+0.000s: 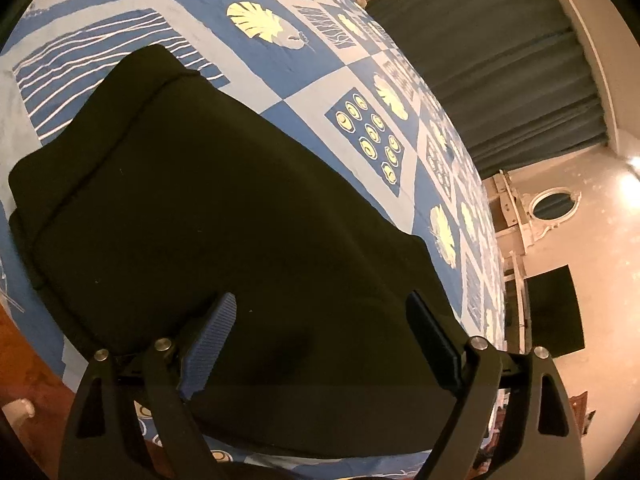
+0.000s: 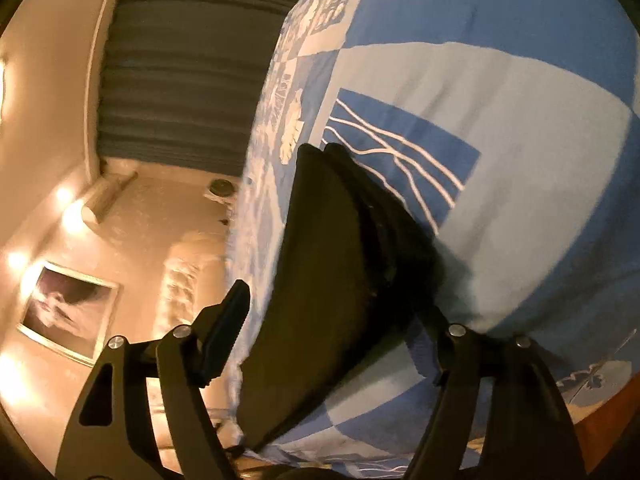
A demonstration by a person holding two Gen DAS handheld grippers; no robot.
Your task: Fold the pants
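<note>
The dark pants point(image 1: 192, 216) lie folded into a compact stack on the blue patterned bedspread point(image 1: 304, 52). My left gripper point(image 1: 324, 320) is open and empty just above the near part of the pants, one finger on each side. In the right wrist view the pants point(image 2: 328, 280) appear edge-on as a layered dark stack on the bedspread point(image 2: 500, 120). My right gripper point(image 2: 332, 328) is open wide and empty, straddling the near end of the stack without gripping it. Its right fingertip is partly hidden against the cloth.
The bed's edge runs near the pants in both views. A grey-green curtain point(image 1: 500, 60) hangs beyond the bed. An oval mirror point(image 1: 554, 204) and a dark screen point(image 1: 554, 312) are on the wall. A framed picture point(image 2: 68, 312) hangs on the wall in the right wrist view.
</note>
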